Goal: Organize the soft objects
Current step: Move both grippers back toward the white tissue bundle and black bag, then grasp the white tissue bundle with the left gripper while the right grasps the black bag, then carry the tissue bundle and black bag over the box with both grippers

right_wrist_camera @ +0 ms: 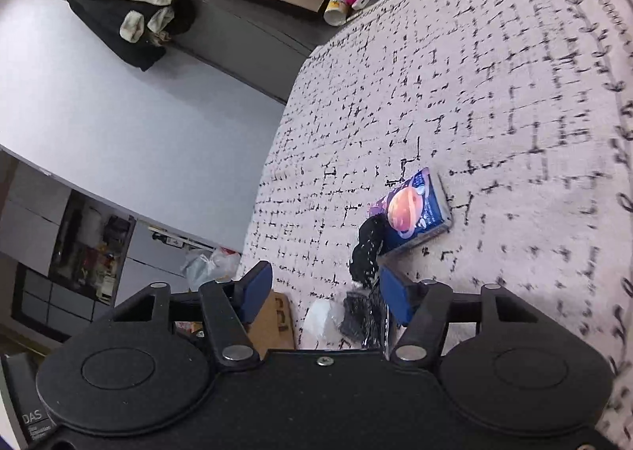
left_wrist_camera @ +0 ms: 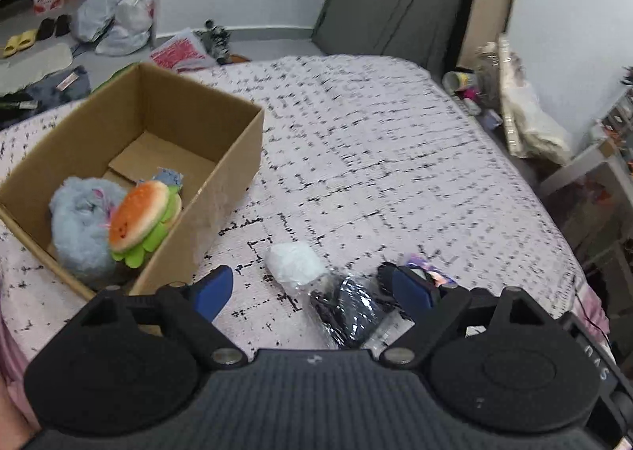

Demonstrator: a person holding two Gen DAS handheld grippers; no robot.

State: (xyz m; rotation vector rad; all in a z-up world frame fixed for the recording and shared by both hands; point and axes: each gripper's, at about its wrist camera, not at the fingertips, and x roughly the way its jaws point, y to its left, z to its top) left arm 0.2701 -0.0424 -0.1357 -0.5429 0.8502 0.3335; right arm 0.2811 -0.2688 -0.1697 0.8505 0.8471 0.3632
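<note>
Two grippers hang over the bed: the left gripper (left_wrist_camera: 312, 292) stands wide, empty, its jaws straddling a clear bag of dark fabric (left_wrist_camera: 348, 307) with a white wad (left_wrist_camera: 294, 264) just beyond, while the right gripper (right_wrist_camera: 324, 292) is half-spread and grips nothing. Slick plastic could slide out of a shallow pinch, or the pads might catch the wad too. Beyond, the cardboard box (left_wrist_camera: 233, 157) already holds a blue plush (left_wrist_camera: 79, 220) and burger plush (left_wrist_camera: 138, 216); the planet-printed packet (right_wrist_camera: 415, 208), lying beside a black speckled piece (right_wrist_camera: 368, 248), could be knocked aside.
</note>
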